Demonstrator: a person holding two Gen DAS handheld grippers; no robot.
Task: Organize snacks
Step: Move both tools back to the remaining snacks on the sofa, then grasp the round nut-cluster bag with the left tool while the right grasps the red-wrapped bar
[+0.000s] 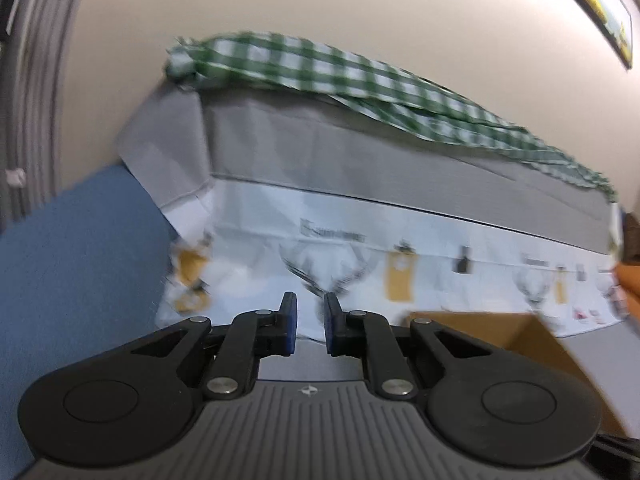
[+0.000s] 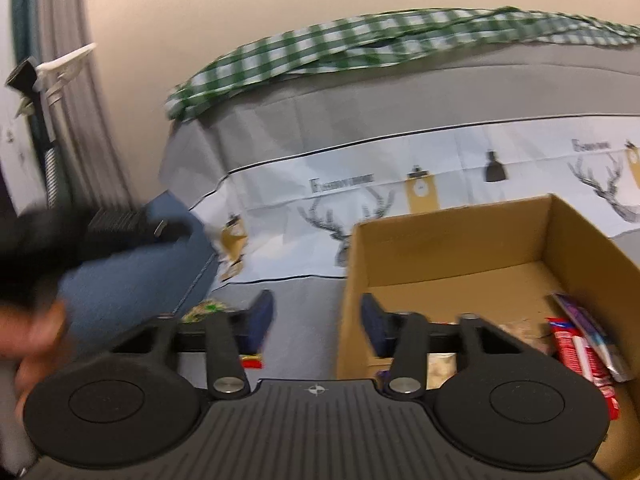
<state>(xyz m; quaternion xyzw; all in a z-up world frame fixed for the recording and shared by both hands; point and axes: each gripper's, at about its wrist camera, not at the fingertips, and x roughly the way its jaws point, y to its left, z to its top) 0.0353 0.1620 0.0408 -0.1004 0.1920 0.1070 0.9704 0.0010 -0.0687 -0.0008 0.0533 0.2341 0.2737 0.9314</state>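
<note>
Your left gripper [image 1: 310, 322] is nearly closed and empty; your right gripper [image 2: 318, 320] gapes empty. Aim it at the loose snack [image 2: 251, 361] at lower centre, then the cardboard box [image 2: 452, 240].

I'm seeing the bench [image 2: 280, 360] wearing a grey cloth with a white stag-print band [image 2: 400, 200]. A cardboard box [image 2: 580, 248] is sitting on it, right side of the right wrist view. A green-checked cloth [image 1: 320, 64] is lying bunched along the far edge. Small wrappers [image 2: 204, 308] are lying left of the box, blurred.
</note>
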